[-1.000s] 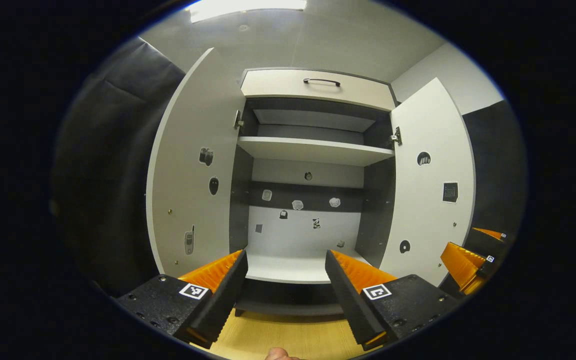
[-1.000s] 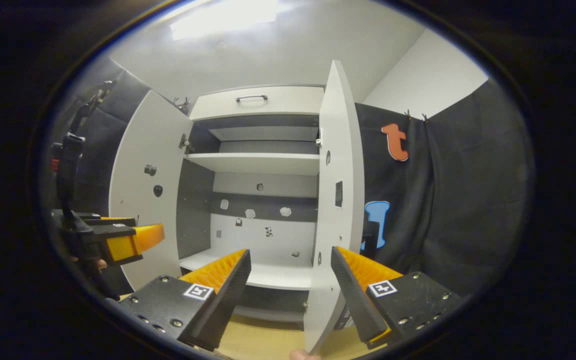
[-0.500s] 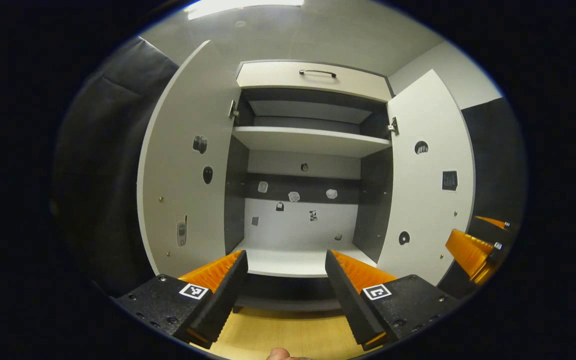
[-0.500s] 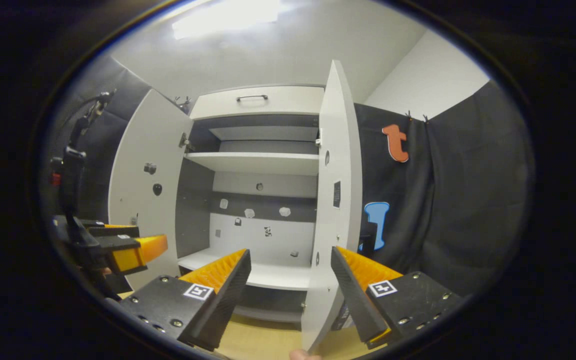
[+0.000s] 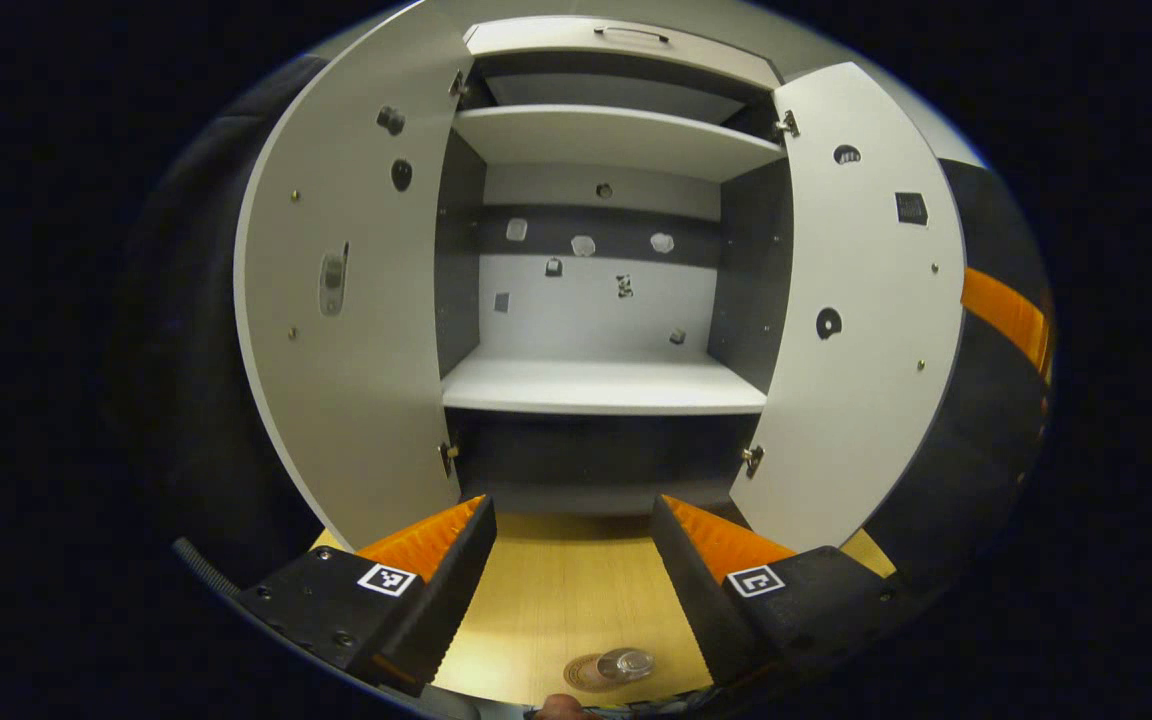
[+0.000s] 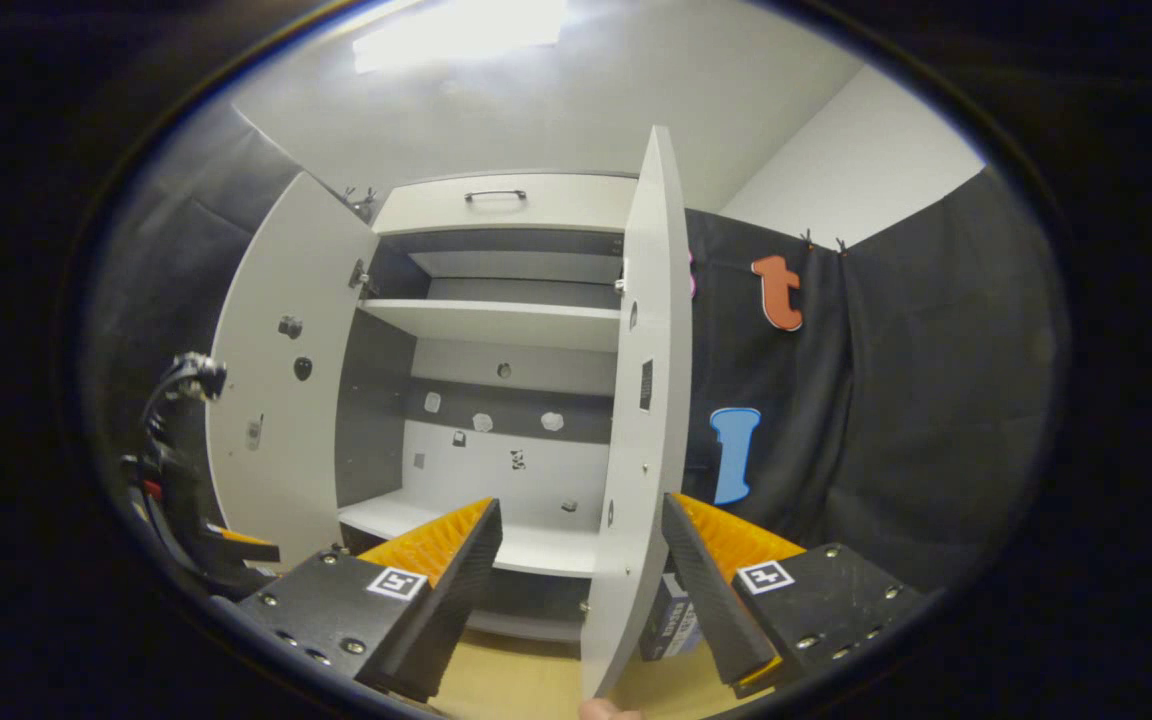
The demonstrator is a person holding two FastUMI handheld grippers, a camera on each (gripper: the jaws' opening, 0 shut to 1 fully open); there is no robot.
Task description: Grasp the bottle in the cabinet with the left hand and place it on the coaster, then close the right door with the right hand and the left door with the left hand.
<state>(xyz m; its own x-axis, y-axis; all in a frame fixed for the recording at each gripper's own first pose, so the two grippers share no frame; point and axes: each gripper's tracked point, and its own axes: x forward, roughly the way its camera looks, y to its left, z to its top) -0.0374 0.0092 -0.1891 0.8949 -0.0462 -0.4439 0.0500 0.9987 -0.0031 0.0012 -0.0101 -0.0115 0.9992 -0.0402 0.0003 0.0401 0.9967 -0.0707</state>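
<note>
Both cabinet doors stand wide: the left door and right door flank bare shelves. The clear bottle sits on the round coaster on the wooden table. The left gripper hangs empty, fingers spread; the right gripper gapes too, straddling the right door's edge without touching

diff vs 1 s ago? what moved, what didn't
Left hand-held gripper tilted downward: the table now shows, with the bottle standing on the coaster. Right door swung slightly toward closing beside the right hand-held gripper. Both grippers stay open and empty; left door stays open.
</note>
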